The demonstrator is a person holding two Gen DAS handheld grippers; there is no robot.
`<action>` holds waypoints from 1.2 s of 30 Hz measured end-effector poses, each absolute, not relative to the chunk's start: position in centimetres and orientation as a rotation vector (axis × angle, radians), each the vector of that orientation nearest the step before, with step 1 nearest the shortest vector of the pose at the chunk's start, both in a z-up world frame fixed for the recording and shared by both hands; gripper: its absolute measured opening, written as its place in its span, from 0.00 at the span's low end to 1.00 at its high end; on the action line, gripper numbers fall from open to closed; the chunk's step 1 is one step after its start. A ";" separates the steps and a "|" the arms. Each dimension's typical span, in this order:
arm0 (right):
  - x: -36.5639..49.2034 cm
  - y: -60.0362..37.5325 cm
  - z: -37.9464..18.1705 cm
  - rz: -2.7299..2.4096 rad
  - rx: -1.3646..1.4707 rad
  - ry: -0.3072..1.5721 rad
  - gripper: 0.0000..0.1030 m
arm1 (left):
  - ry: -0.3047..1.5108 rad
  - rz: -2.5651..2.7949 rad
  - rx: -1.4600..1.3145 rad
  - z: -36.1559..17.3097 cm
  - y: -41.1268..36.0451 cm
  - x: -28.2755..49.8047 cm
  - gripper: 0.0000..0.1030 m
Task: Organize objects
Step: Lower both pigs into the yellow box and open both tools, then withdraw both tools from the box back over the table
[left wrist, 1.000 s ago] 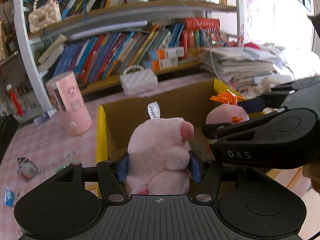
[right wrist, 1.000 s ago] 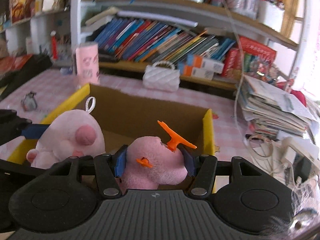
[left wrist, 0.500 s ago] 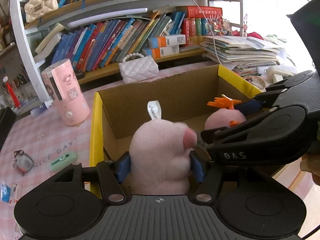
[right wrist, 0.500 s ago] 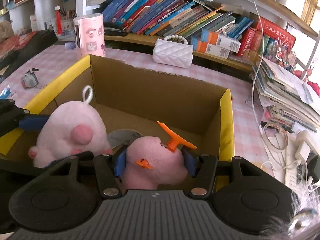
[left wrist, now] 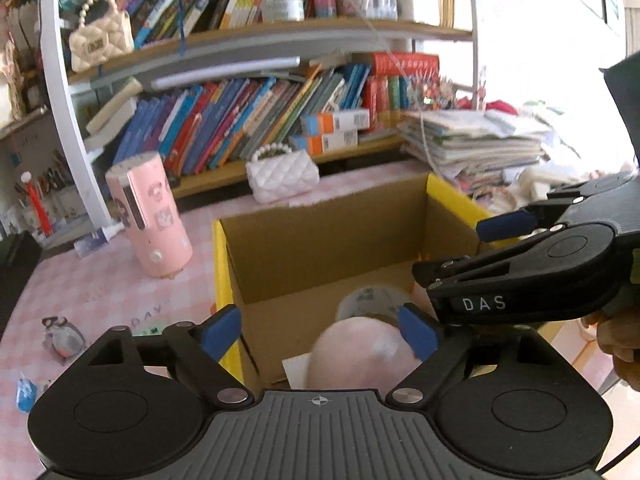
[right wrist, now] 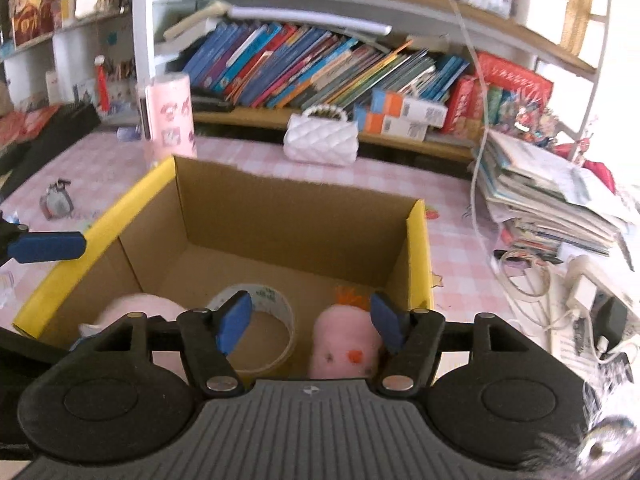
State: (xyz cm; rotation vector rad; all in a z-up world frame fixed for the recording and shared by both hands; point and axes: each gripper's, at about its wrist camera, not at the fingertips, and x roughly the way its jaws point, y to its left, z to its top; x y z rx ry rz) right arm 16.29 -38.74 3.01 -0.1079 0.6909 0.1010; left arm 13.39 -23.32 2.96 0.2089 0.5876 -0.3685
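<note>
Two pink plush toys lie inside the yellow-rimmed cardboard box, flanking a tape roll.

Bright daylight from the right in both views; the window area is blown out to white. Strong fisheye bending: bookshelf boards curve, corners vignette black. Pink plush smeared by motion blur. Cardboard box interior evenly lit, soft shadows only.

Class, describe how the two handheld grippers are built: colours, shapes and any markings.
Both the left gripper and right gripper are matte black plastic: a ribbed centre plate, two round discs, silver pivot screws and blue pads. The right gripper's side reads "DAS" in white.
</note>
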 end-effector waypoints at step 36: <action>-0.9 -27.9 1.5 -0.137 0.043 0.710 0.69 | 0.697 -0.300 0.094 1.2 -8.4 1.4 0.94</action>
